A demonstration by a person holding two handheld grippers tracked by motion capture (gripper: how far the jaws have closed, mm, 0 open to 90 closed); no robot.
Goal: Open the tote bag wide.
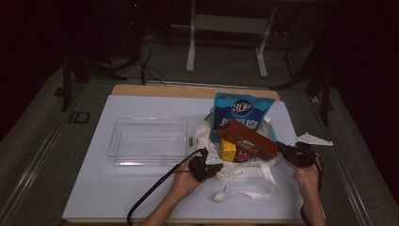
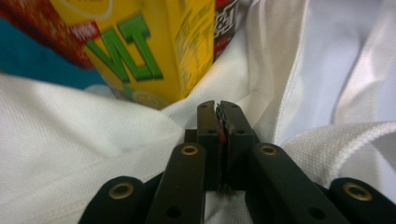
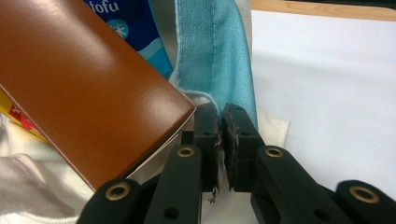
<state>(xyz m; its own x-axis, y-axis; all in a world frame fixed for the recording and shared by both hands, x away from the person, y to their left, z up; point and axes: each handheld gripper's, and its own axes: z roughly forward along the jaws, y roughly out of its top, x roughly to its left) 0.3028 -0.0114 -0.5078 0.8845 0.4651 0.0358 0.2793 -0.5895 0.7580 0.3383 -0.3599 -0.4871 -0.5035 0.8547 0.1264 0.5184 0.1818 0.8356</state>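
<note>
A white cloth tote bag (image 1: 244,173) lies open on the mat. Inside it are a blue snack packet (image 1: 242,110), a brown box (image 1: 247,139) and a yellow drink carton (image 1: 228,149). My left gripper (image 1: 212,159) is shut on the bag's left rim, and white cloth (image 2: 70,154) folds in around its closed tips (image 2: 218,105) just below the yellow carton (image 2: 149,46). My right gripper (image 1: 279,146) is shut on the right rim. The bag's teal lining (image 3: 219,51) runs down between its tips (image 3: 219,109), beside the brown box (image 3: 84,93) and the blue packet (image 3: 135,28).
A clear plastic tray (image 1: 147,140) stands empty to the left of the bag on the white mat (image 1: 117,188). The bag's straps (image 1: 244,193) trail toward the table's near edge. Beyond the table the floor is dark, with a metal frame (image 1: 226,23) and cables.
</note>
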